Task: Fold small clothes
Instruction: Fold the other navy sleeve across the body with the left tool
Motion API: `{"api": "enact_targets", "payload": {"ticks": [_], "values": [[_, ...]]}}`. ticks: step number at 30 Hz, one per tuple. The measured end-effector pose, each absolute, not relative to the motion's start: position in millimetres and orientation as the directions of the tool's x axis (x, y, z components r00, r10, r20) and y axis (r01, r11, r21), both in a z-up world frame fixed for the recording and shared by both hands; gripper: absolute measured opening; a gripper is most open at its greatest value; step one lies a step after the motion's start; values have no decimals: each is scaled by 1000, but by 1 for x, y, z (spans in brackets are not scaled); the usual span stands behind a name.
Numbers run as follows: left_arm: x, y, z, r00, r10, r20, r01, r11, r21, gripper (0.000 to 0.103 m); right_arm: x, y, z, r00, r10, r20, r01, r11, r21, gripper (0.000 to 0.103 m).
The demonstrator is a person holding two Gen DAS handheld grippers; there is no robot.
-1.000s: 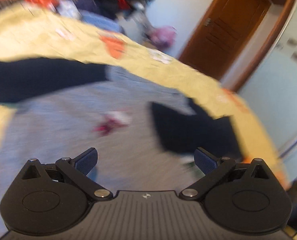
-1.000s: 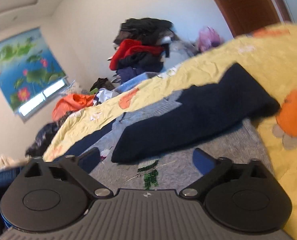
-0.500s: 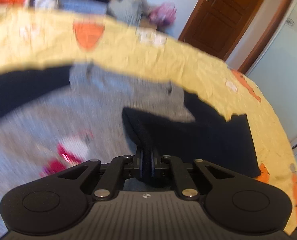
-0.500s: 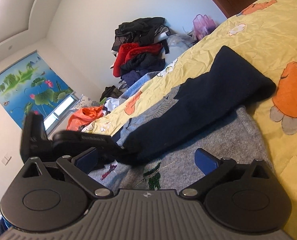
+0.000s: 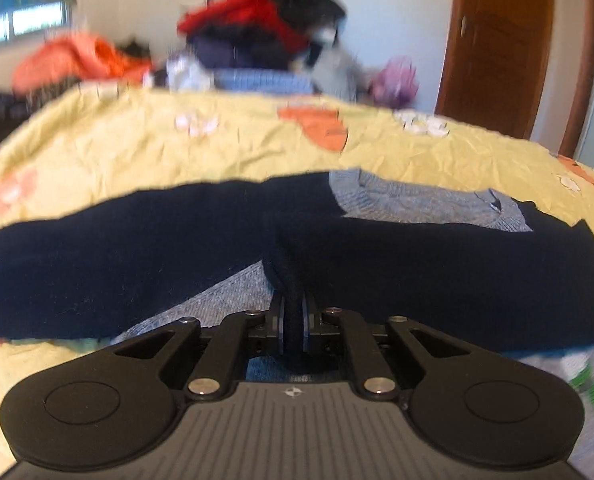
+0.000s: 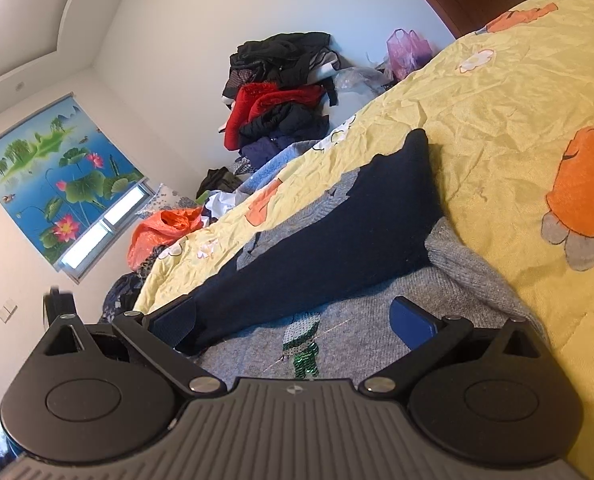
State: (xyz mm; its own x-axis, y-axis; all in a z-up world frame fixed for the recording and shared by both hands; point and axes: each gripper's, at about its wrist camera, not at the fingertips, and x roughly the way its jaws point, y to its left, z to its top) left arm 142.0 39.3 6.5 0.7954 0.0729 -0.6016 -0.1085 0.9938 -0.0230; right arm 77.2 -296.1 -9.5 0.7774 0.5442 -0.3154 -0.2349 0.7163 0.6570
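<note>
The left gripper (image 5: 293, 326) is clenched on a fold of navy sleeve (image 5: 437, 276), the dark cloth pinched between its two pads and rising out of them toward the camera. That sleeve belongs to a grey sweater (image 5: 409, 204) with navy arms, which lies spread flat on a yellow bedspread (image 5: 137, 152) printed with orange and white flowers. A second navy sleeve (image 5: 97, 256) stretches out to the left across the grey body. The right gripper (image 6: 293, 322) is released, its blue-padded fingers (image 6: 411, 322) spread wide and held low over the grey knit, just above a small green sequinned motif (image 6: 303, 346) on the sweater front. From this side the navy sleeve (image 6: 329, 240) lies folded diagonally across the sweater's body, its far end near the bedspread's edge. Beyond the bed a pile of clothes (image 6: 281, 96) in black, red and dark blue stands against the wall, with an orange bag (image 6: 161, 232) nearer the window and a brown door (image 5: 497, 48) to the right.
</note>
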Motion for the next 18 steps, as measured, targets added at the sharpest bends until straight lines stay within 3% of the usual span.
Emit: {"api": "enact_targets", "payload": {"ticks": [3,5,7,10,11,12,14,17,18], "values": [[144,47,8,793,52,-607,-115,991,-65,7,83,-289,19,833,491,-256,-280,772,571,101],[144,58,7,794,3,-608,-114,983,-144,8,110,-281,35,831,490,-265,-296,791,536,102],[143,69,4,797,-45,-602,-112,969,-220,8,147,-265,37,814,457,-359,-272,845,460,103],[143,82,0,803,-97,-587,-113,944,-311,10,199,-241,14,749,310,-586,-180,946,271,101],[142,85,0,805,-106,-583,-115,937,-329,11,207,-237,3,728,287,-623,-175,956,236,103],[140,87,1,809,-104,-579,-123,933,-340,13,201,-231,-4,762,280,-584,-219,960,174,103],[130,86,8,834,-35,-550,-169,934,-316,21,196,-221,-7,759,254,-599,-234,966,112,103],[113,79,24,895,9,-446,-171,930,-326,50,198,-217,-5,758,239,-606,-230,969,94,103],[113,75,29,906,-22,-423,-140,927,-347,69,199,-216,-4,758,232,-609,-230,970,84,103]]}}
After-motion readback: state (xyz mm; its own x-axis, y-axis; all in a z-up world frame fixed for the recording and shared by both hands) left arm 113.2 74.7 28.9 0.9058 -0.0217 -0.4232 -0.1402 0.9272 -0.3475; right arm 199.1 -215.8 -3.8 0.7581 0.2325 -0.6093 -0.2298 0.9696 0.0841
